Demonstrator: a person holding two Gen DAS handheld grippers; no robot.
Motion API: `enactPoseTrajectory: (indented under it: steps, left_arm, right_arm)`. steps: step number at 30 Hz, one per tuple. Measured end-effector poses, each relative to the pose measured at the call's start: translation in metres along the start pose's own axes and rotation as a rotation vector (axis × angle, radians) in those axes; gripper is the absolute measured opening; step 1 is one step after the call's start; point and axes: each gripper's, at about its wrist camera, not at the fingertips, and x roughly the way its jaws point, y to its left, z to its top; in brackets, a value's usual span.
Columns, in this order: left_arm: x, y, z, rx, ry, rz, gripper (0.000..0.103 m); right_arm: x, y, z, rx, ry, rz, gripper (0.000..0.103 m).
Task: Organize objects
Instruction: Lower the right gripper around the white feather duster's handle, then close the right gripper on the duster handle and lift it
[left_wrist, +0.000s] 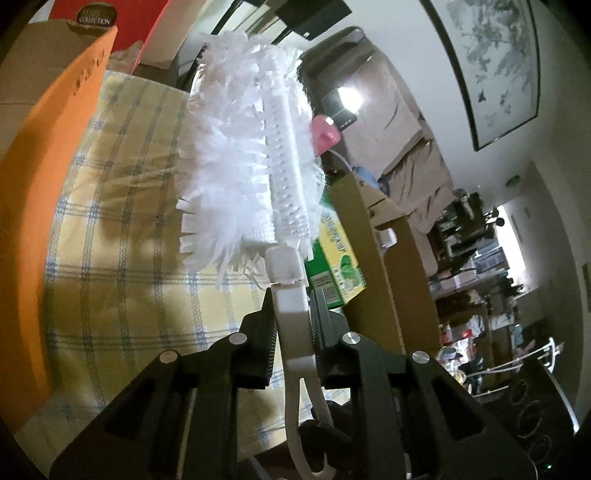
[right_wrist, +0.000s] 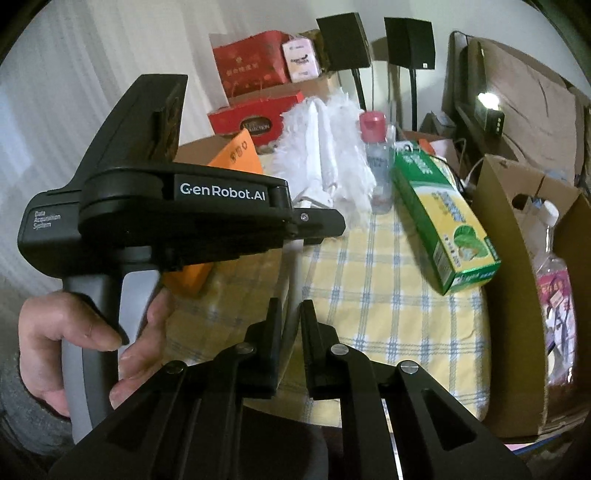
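Observation:
My left gripper (left_wrist: 292, 301) is shut on the white handle of a white fluffy duster (left_wrist: 251, 147), held up over the yellow checked cloth (left_wrist: 122, 229). In the right wrist view the left gripper (right_wrist: 317, 221) shows from the side with the duster (right_wrist: 328, 147) sticking out beyond it. My right gripper (right_wrist: 291, 314) hangs below the left one; its jaws stand close around the duster's grey-white handle end (right_wrist: 290, 280). I cannot tell if they press on it.
On the cloth lie a green box (right_wrist: 443, 218), an orange box (right_wrist: 236, 155) and a pink-capped clear bottle (right_wrist: 376, 162). Red gift boxes (right_wrist: 255, 118) stand behind. An open cardboard box (right_wrist: 524, 258) with a bottle inside stands at the right.

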Motion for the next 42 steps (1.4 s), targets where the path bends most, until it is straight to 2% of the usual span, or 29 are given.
enactPoseTrajectory:
  steps: [9,19,34,42]
  left_arm:
    - [-0.059,0.007,0.022,-0.017,-0.113,-0.03,0.015]
    - [-0.112,0.043,0.034,-0.083,-0.237,0.001,0.015]
    - [-0.17,0.124,0.021,-0.259,-0.379,0.062,0.015]
    - [-0.176,0.162,0.01,-0.361,-0.417,0.056,0.015]
  right_arm:
    - [-0.016,0.033,0.03,-0.107,-0.044,0.022,0.009]
    - [0.003,0.08,0.061,-0.238,-0.044,0.13,0.009]
    - [0.054,0.148,0.079,-0.408,0.033,0.288,0.009]
    - [0.08,0.175,0.084,-0.524,0.114,0.291,0.009]
